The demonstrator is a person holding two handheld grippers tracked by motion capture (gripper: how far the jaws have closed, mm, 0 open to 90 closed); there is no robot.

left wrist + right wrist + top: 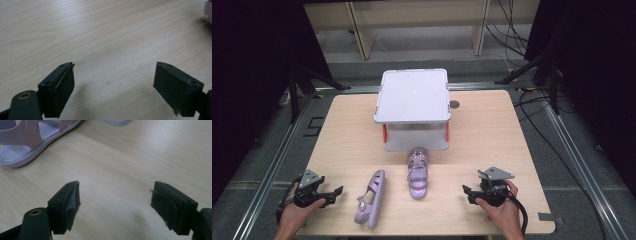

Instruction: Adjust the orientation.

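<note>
Both grippers idle, jaws spread, nothing held: left gripper [333,194] at 8 o'clock, right gripper [468,192] at 4. Tipped sandal [371,198] lies on its side near 6, upright sandal [417,172] just before the lidded box [413,95]. Risk: thin straps slip from pads. No readable labels.

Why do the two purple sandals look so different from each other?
The left sandal is tipped on its side; the right sandal sits flat on its sole, straps up. The left one slants and lies apart from the box, nearer the left gripper. The right one points straight at the box, its toe at the base. Both are lilac with straps and untouched.
</note>
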